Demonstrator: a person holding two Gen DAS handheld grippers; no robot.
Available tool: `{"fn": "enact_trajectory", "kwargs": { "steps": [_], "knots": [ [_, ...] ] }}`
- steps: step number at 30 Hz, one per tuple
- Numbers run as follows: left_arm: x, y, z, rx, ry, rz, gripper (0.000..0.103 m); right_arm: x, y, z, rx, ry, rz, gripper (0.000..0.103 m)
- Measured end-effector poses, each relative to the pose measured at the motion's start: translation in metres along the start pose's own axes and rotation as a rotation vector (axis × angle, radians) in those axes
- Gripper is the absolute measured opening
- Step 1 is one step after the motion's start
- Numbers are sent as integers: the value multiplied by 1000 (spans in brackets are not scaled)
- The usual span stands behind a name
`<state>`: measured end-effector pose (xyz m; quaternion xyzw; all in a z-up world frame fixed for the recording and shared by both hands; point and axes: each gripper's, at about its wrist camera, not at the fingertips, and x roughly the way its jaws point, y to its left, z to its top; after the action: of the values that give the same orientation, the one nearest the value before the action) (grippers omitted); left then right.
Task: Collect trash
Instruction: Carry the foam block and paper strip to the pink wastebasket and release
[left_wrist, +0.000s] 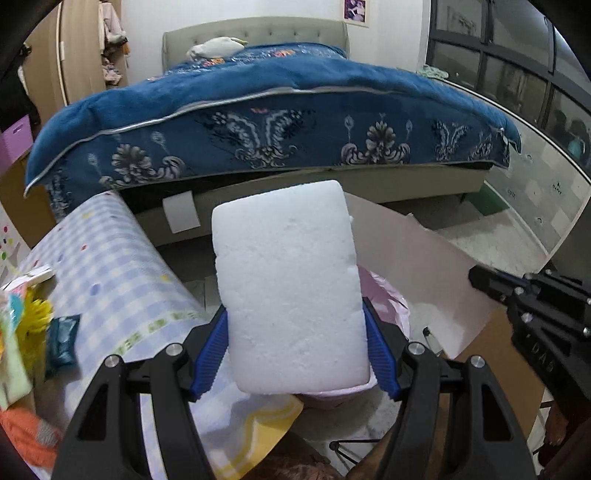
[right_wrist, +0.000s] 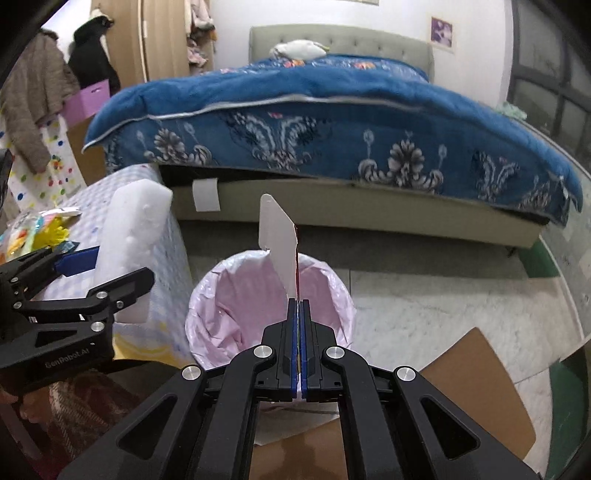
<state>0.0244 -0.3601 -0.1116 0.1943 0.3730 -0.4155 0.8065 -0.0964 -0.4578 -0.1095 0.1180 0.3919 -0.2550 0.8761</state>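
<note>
My left gripper (left_wrist: 295, 332) is shut on a white foam block (left_wrist: 290, 288) and holds it upright beside the table; it also shows in the right wrist view (right_wrist: 129, 236). My right gripper (right_wrist: 299, 306) is shut on a thin white card (right_wrist: 279, 240), edge-on, above a bin lined with a pink bag (right_wrist: 236, 306). In the left wrist view the card (left_wrist: 417, 269) is a broad white sheet to the right, with the pink bag (left_wrist: 391, 306) just behind the foam.
A table with a blue checked cloth (left_wrist: 110, 258) stands at the left, with colourful packets (left_wrist: 22, 314) on it. A bed with a blue quilt (right_wrist: 332, 122) fills the back. Brown cardboard (right_wrist: 472, 387) lies on the floor to the right of the bin.
</note>
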Motion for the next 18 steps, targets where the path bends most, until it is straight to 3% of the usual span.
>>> {"fn": "enact_trajectory", "kwargs": {
  "steps": [6,8,11,18],
  "knots": [
    [13,-3,18,-4,-3,-2,74,26,-2,11,13,25,9,4],
    [14,1,21,-16,-7,3,87,34,-1,15,22,31,20,7],
    [13,13,23,-46,-3,18,88,34,-3,19,47,18,42,31],
    [-22,52,-2,-101,-11,86,88,9,1,15,50,-22,60,32]
  ]
}}
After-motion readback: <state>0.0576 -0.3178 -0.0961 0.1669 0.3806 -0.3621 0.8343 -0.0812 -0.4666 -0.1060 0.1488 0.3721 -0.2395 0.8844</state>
